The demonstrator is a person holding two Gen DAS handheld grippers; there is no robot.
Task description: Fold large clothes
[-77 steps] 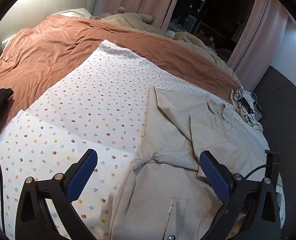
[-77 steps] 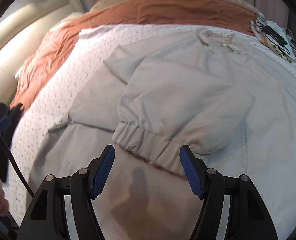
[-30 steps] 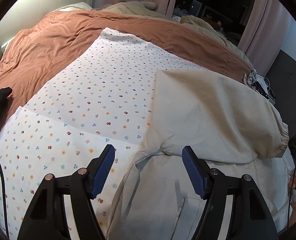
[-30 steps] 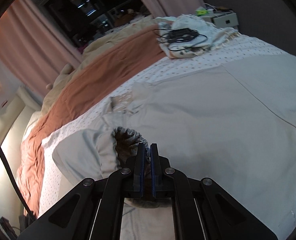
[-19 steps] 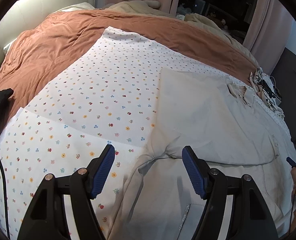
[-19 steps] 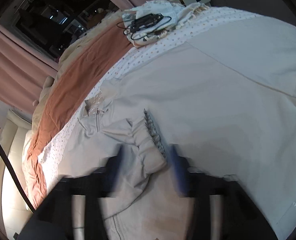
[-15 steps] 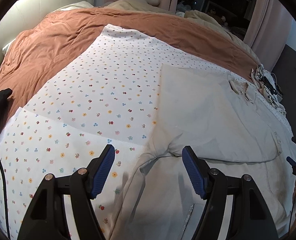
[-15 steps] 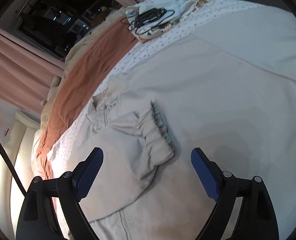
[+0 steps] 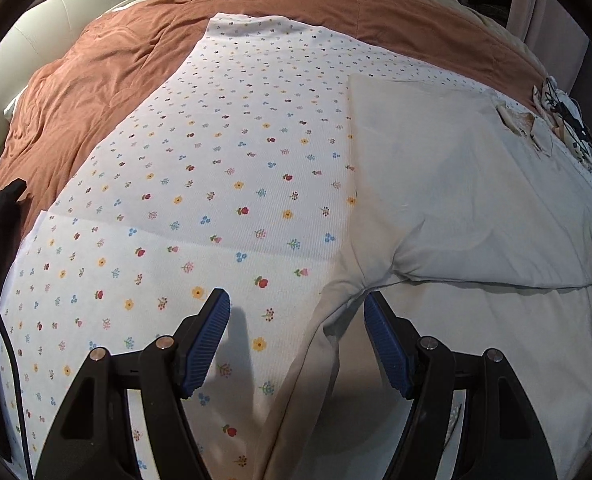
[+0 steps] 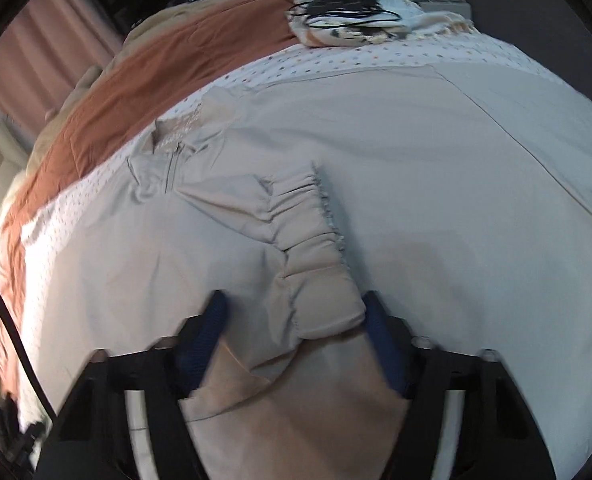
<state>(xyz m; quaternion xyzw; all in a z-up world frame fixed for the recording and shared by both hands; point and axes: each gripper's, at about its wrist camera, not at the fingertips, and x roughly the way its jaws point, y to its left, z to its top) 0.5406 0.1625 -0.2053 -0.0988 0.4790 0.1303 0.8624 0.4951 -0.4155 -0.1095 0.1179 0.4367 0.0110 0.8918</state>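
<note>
Jacket (image 9: 456, 208) in pale beige lies flat on a flowered sheet (image 9: 216, 160) over the bed's rust blanket (image 9: 96, 80), both tongs, left (image 9: 296, 340) and right (image 10: 292, 340), spread wide and empty, only the right view showing its gathered cuff (image 10: 316, 248) and a cable tangle (image 10: 344, 4).

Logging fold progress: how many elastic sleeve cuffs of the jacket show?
1. The gathered cuff lies across the beige jacket body, between the open right gripper fingers. The other sleeve's cuff may be hidden.
</note>
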